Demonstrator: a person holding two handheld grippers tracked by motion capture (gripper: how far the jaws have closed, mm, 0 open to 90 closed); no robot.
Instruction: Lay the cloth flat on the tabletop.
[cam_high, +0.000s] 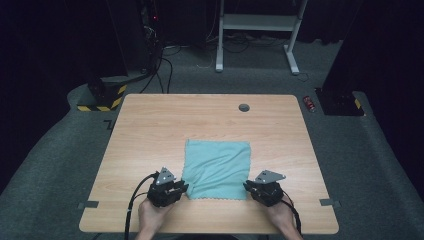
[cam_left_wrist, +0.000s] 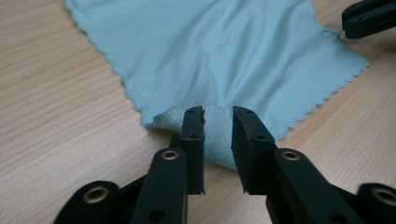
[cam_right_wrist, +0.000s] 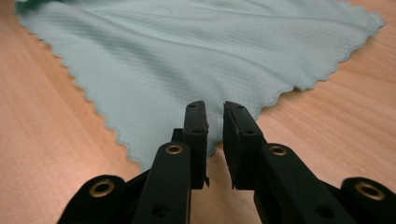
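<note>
A light teal cloth (cam_high: 217, 167) with zigzag edges lies spread flat on the wooden table (cam_high: 165, 125), near its front edge. My left gripper (cam_high: 184, 187) sits at the cloth's near left corner. In the left gripper view, that gripper (cam_left_wrist: 218, 112) has its jaws apart, with the slightly rumpled corner of the cloth (cam_left_wrist: 224, 51) lying between and under the tips, unpinched. My right gripper (cam_high: 247, 186) is at the near right corner. Its jaws (cam_right_wrist: 214, 106) stand a narrow gap apart over the cloth's (cam_right_wrist: 187, 51) corner.
A round grey grommet (cam_high: 244, 107) is set in the table near its far edge. Grey tape marks (cam_high: 88, 204) (cam_high: 327, 202) lie at the front corners. On the carpet beyond are a red can (cam_high: 310, 103), cables and a white desk frame (cam_high: 257, 22).
</note>
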